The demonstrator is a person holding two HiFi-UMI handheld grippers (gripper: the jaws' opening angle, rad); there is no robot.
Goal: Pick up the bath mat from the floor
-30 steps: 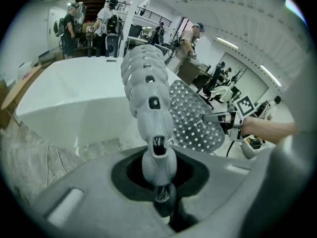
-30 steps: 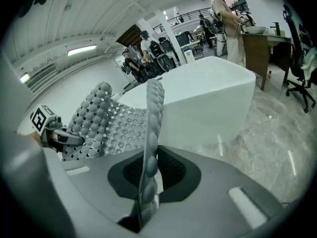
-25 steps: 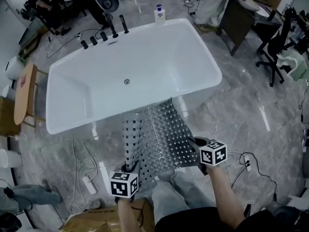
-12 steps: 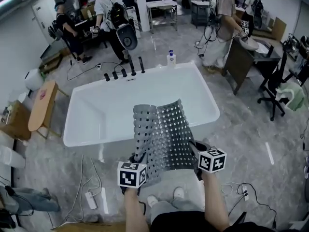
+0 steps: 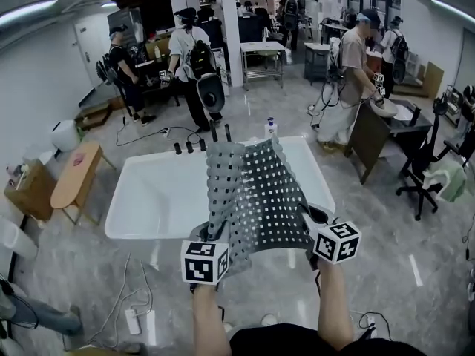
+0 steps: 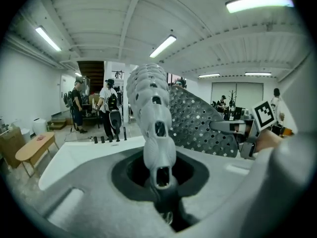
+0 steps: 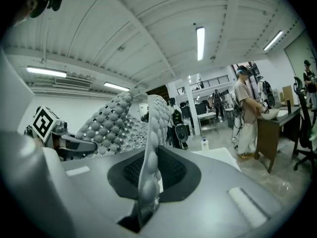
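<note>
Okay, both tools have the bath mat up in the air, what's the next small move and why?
Probably ease it forward over the bathtub, both grips shut. The bath mat is clear of the floor, pinched at one edge by the left tool and the other by the right tool, with the tub directly ahead.

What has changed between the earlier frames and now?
The bath mat was lifted from low against the bathtub rim to high and upright. Unchanged: left claw and right claw stay shut on its lower edge; bathtub stays put.
</note>
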